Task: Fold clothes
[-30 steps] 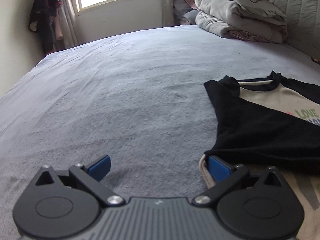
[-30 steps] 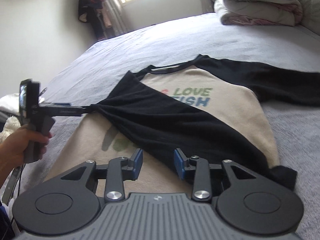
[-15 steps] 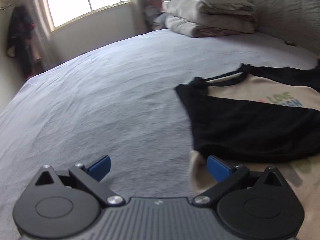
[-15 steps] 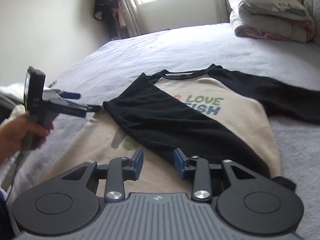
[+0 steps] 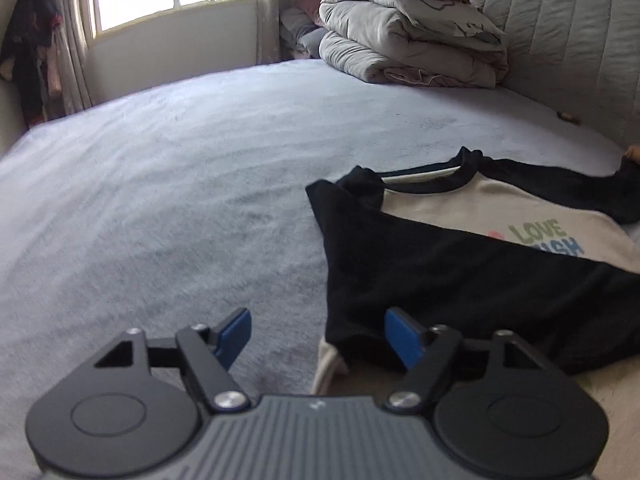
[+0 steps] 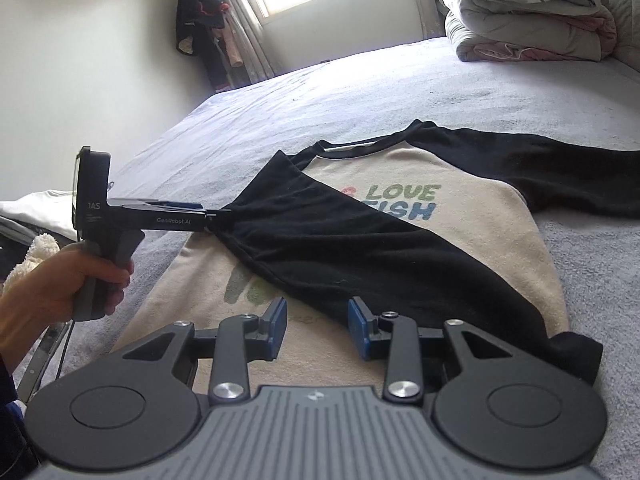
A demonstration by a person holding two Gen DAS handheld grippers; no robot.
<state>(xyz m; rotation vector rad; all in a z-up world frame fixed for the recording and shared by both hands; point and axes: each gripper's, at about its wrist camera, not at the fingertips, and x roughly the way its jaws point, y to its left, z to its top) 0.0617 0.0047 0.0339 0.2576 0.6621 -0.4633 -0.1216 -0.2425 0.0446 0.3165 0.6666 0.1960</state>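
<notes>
A cream shirt (image 6: 472,240) with black raglan sleeves and a "LOVE FISH" print lies flat on the bed. Its left sleeve (image 6: 360,248) is folded diagonally across the chest; the other sleeve (image 6: 560,168) stretches out to the right. My left gripper (image 5: 318,332) hovers at the shirt's left edge. Its jaws are closing, with the sleeve's folded edge (image 5: 352,320) and the cream side hem between the pads, which are not pressing. From the right wrist view the left gripper (image 6: 208,216) reaches in from the left, held by a hand (image 6: 60,280). My right gripper (image 6: 318,326) is partly open over the lower shirt, empty.
The grey-blue bedspread (image 5: 160,200) spreads wide to the left of the shirt. Folded quilts and a pillow (image 5: 408,40) are stacked at the head of the bed by the padded headboard (image 5: 580,60). Clothes hang (image 6: 204,32) beside the window. White items (image 6: 36,208) lie at the bed's left edge.
My left gripper has swung toward the shirt, so the sleeve's edge now sits between its jaws, and those jaws have narrowed. The right gripper has barely moved.
</notes>
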